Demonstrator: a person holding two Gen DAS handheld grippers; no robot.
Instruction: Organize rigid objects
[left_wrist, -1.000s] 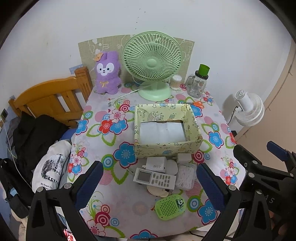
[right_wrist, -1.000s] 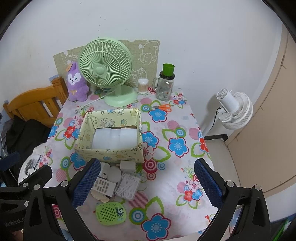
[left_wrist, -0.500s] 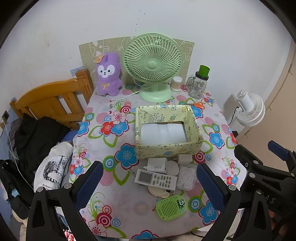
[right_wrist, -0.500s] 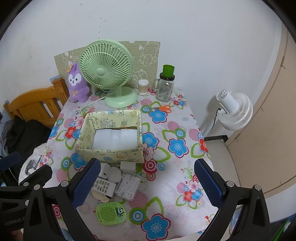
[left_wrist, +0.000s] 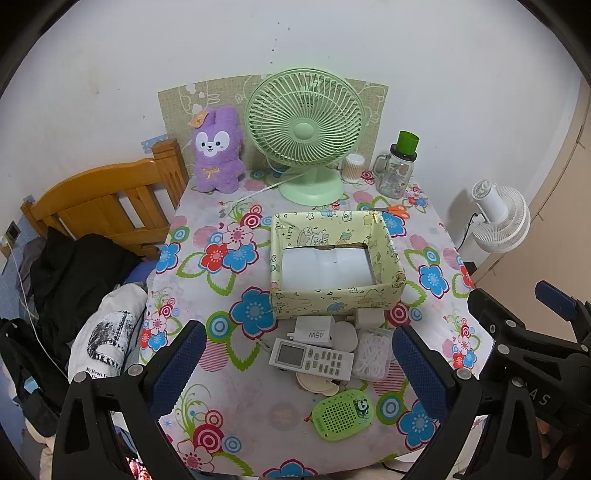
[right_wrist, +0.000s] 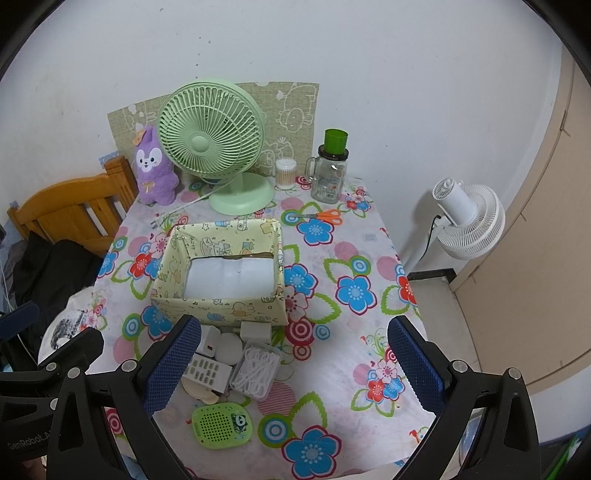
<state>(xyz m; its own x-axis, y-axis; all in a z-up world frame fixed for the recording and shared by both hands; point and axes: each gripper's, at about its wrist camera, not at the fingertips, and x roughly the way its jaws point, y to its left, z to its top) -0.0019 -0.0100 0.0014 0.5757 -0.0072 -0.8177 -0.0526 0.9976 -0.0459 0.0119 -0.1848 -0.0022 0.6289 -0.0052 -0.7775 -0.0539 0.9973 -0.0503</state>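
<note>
Left-wrist view shows the whole white remote (left_wrist: 310, 360) with its small screen, while the right-wrist view hides that end behind the right gripper's near finger (right_wrist: 173, 365). The left gripper (left_wrist: 295, 373) and the right gripper (right_wrist: 295, 369) both hover above the table's near edge with jaws wide apart, holding nothing. The rigid items lie clustered just in front of the yellow patterned box (left_wrist: 334, 258): a white charger (left_wrist: 314, 332), the remote, a clear case of white picks (right_wrist: 255, 369) and a green speaker-like gadget (left_wrist: 341, 413) nearest the edge. Only the right-wrist view shows the orange-handled scissors (right_wrist: 323, 216) fully; the box corner partly covers them in the other. A floral cloth covers the table (right_wrist: 332, 387). At the back stand a green fan (left_wrist: 304, 133), a purple plush rabbit (left_wrist: 218, 151) and a glass jar with a green cap (right_wrist: 330, 173). A wooden bed frame (left_wrist: 96, 199) sits left, and a white floor fan (right_wrist: 469, 221) right.
</note>
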